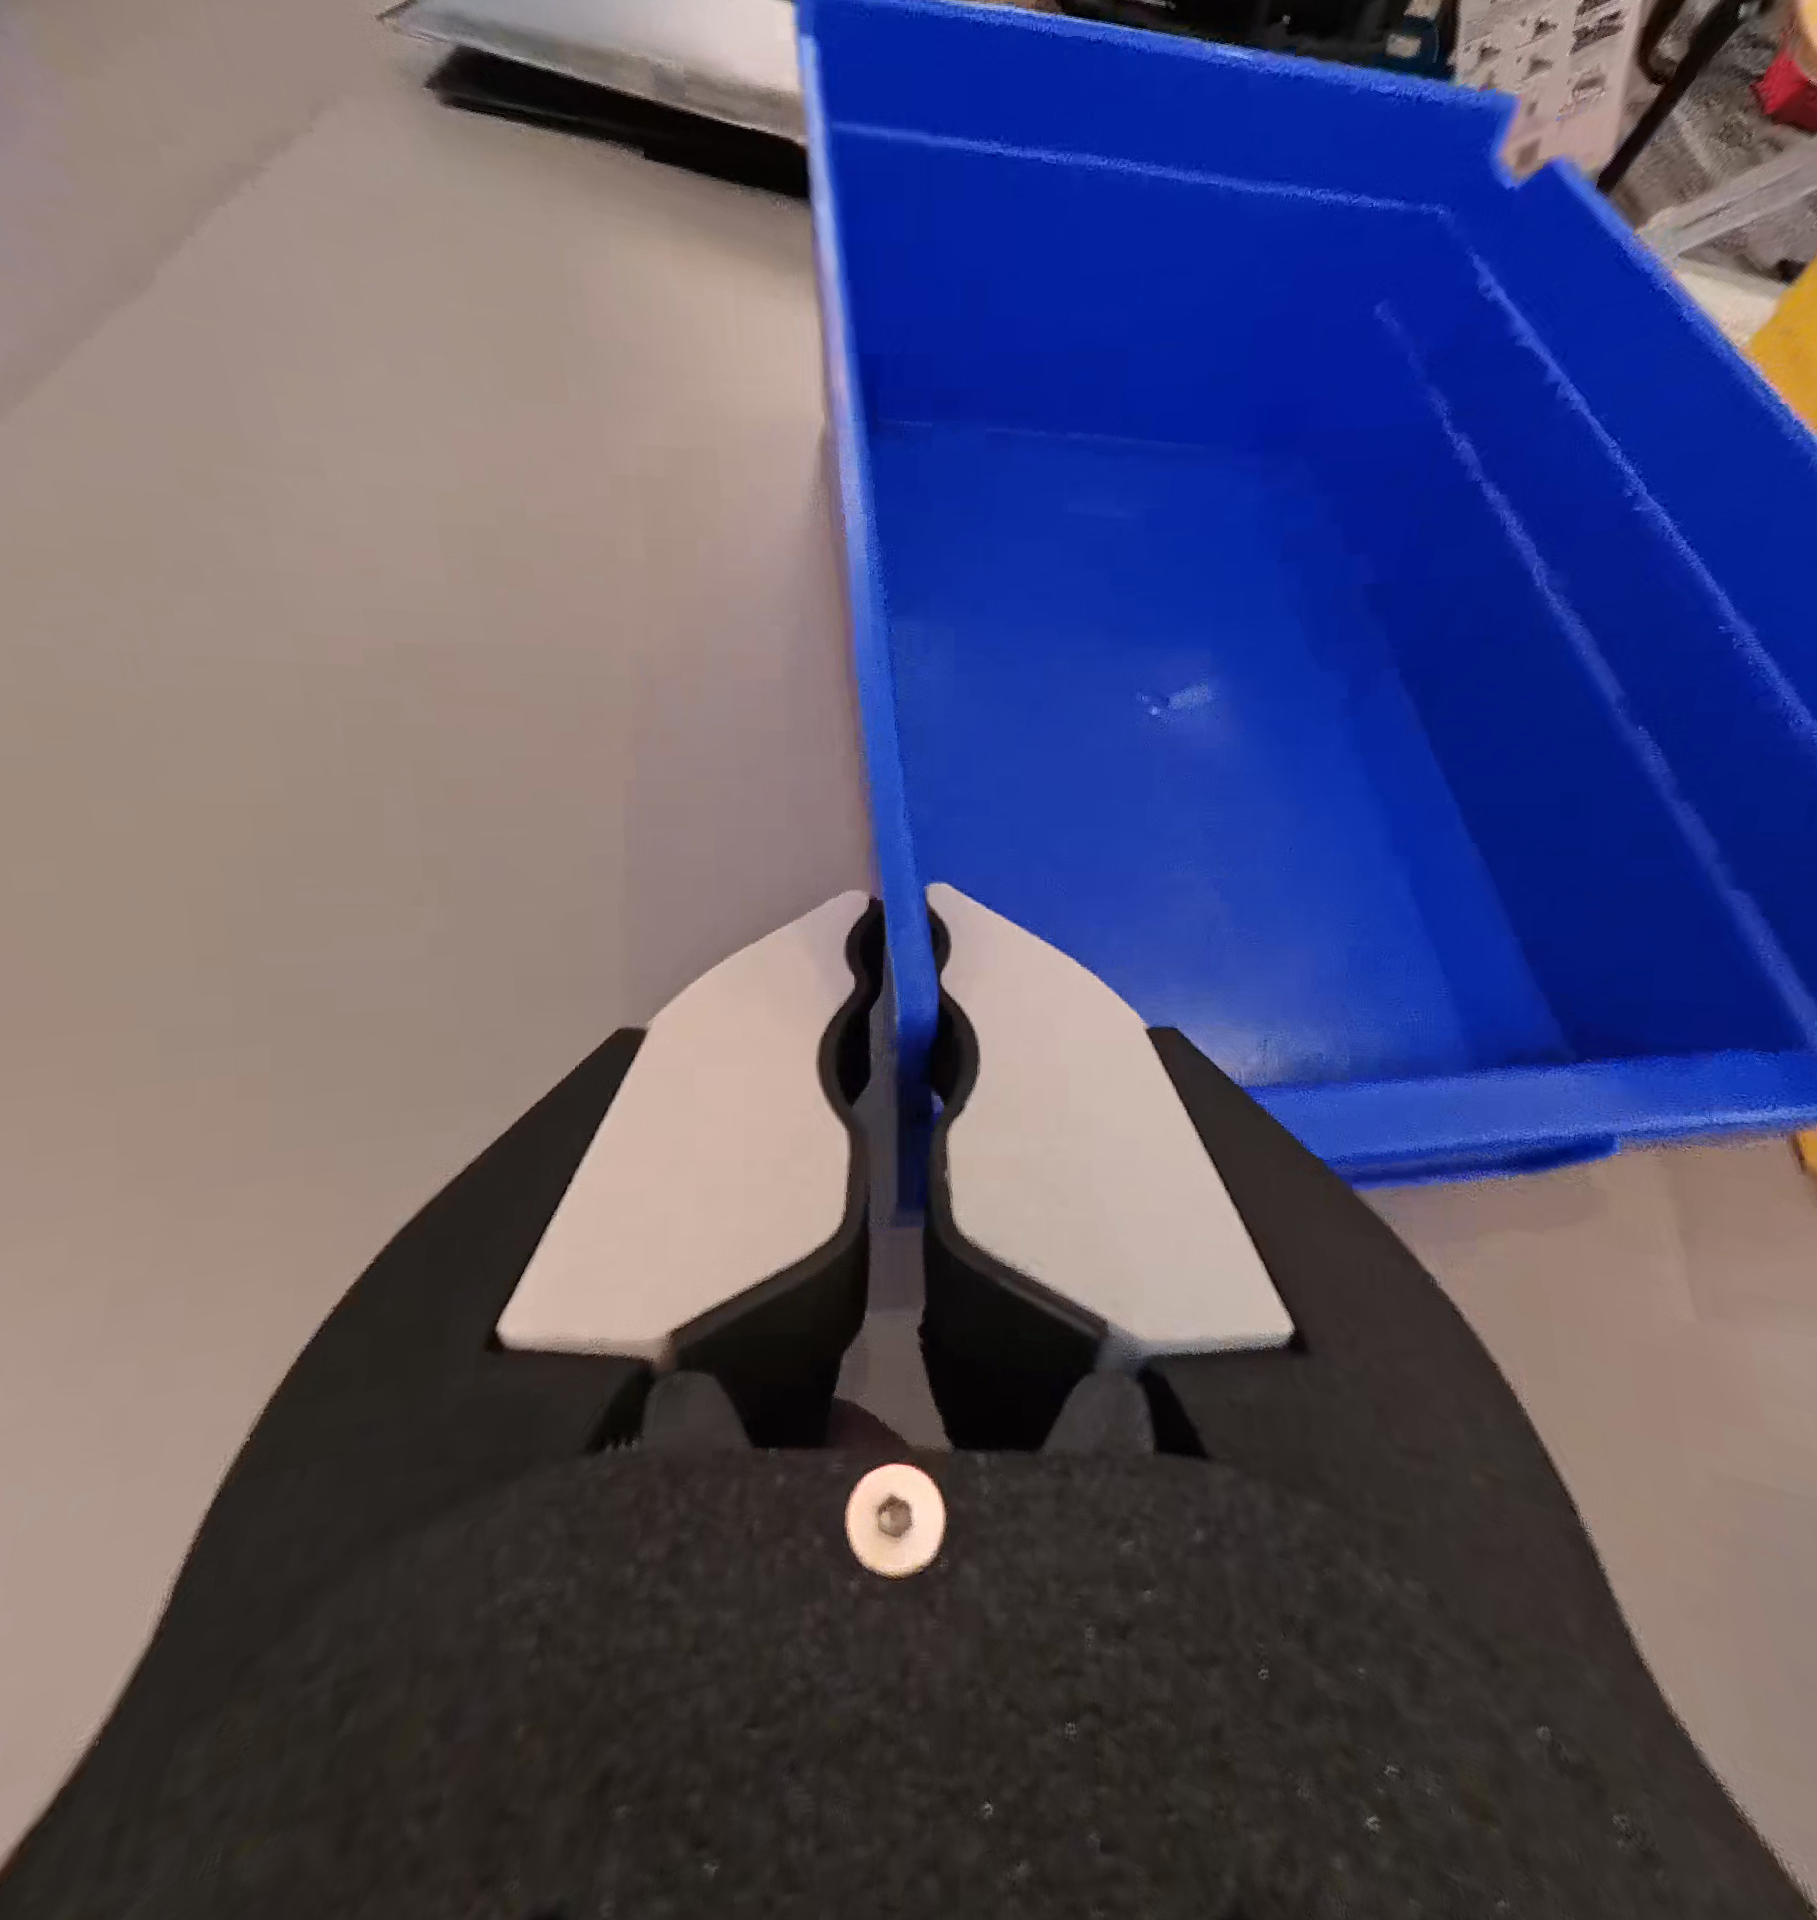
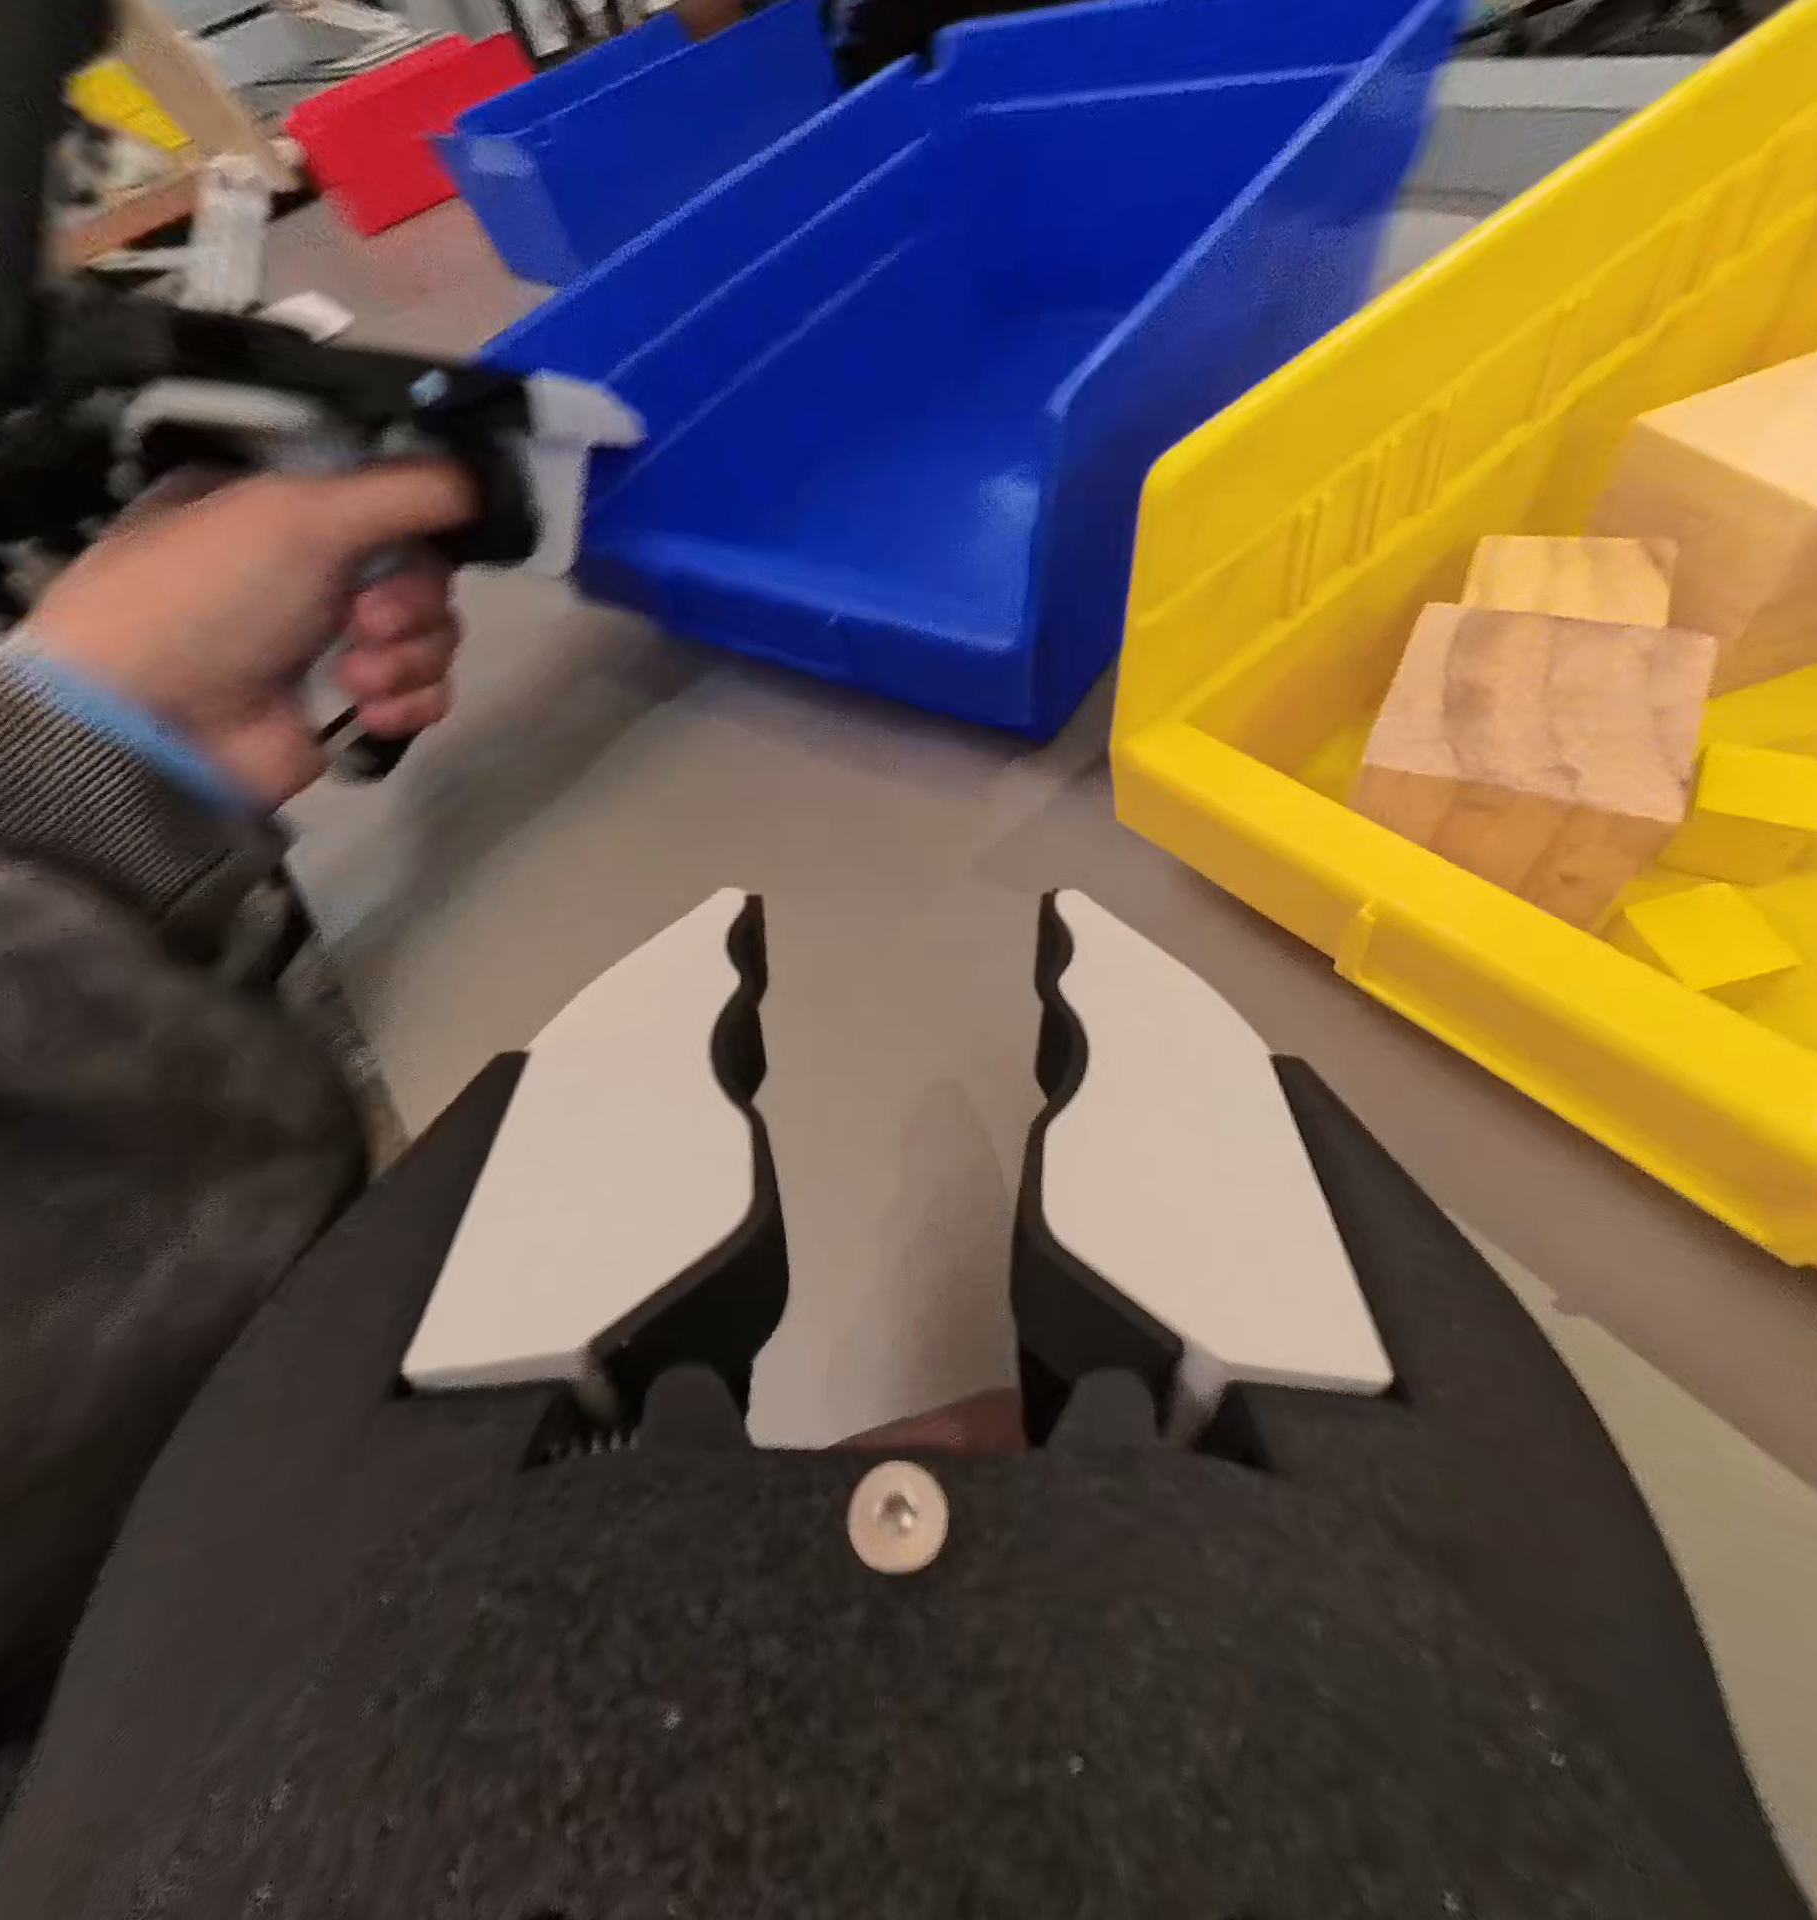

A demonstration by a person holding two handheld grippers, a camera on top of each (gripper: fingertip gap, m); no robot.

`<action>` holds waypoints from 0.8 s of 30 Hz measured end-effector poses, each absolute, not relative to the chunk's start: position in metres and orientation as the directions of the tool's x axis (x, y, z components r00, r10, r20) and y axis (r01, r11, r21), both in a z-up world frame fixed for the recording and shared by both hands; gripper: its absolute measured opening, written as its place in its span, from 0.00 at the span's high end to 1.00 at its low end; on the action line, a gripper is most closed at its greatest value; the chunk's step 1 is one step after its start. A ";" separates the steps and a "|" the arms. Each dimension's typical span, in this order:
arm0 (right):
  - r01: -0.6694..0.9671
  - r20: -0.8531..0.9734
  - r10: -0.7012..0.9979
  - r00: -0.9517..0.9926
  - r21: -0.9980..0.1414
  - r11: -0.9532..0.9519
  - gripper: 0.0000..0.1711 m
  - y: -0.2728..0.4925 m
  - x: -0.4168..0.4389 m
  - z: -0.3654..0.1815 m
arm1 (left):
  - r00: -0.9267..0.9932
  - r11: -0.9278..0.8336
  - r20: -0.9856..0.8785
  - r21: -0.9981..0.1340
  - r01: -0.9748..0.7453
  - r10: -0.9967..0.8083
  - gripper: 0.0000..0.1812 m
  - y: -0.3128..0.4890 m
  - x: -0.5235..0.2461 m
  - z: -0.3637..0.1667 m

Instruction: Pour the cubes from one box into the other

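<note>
An empty blue box (image 1: 1299, 675) stands on the grey table. My left gripper (image 1: 906, 914) is shut on its left side wall near the front corner, with the wall pinched between both pads. The right wrist view shows the same: the left gripper (image 2: 571, 457) clamps the blue box (image 2: 883, 416) at its left corner. A yellow box (image 2: 1506, 1039) to the right holds several wooden cubes (image 2: 1538, 727) and small yellow blocks (image 2: 1761, 800). My right gripper (image 2: 899, 914) is open and empty above the bare table, left of the yellow box's front rim.
A second blue box (image 2: 655, 135) and a red box (image 2: 405, 125) stand behind at the far left. A person's hand and grey sleeve (image 2: 104, 831) fill the left of the right wrist view. A dark flat object (image 1: 613, 94) lies at the far left table edge.
</note>
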State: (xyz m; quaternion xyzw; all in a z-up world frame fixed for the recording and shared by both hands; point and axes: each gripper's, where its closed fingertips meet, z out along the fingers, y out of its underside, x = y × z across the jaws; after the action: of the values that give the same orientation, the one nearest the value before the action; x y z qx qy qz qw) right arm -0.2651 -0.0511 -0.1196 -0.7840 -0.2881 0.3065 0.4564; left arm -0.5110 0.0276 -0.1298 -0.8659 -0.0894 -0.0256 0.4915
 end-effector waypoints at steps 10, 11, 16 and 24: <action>0.177 -0.198 0.631 0.751 -0.859 -0.480 0.82 -0.053 -0.300 -0.135 | 0.961 -0.472 0.155 -0.846 0.249 0.229 0.97 -0.104 -0.478 -0.130; 0.183 -0.205 0.639 0.742 -0.854 -0.487 0.87 -0.056 -0.303 -0.138 | 0.963 -0.472 0.150 -0.848 0.242 0.225 0.97 -0.112 -0.475 -0.130; 0.183 -0.137 0.572 0.809 -0.865 -0.467 0.96 -0.058 -0.292 -0.128 | 0.964 -0.449 0.101 -0.870 0.205 0.245 0.96 -0.140 -0.460 -0.122; 0.128 0.026 0.488 0.872 -0.976 -0.176 0.99 -0.047 -0.239 -0.005 | 0.984 -0.248 0.058 -0.964 0.099 0.165 0.97 -0.117 -0.415 -0.014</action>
State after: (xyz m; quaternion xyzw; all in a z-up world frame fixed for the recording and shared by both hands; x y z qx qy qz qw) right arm -0.2386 -0.0469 -0.0054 -0.7524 -0.2047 0.1483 0.6083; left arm -0.4153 -0.1170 -0.0144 -0.7893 -0.0837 0.0274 0.6076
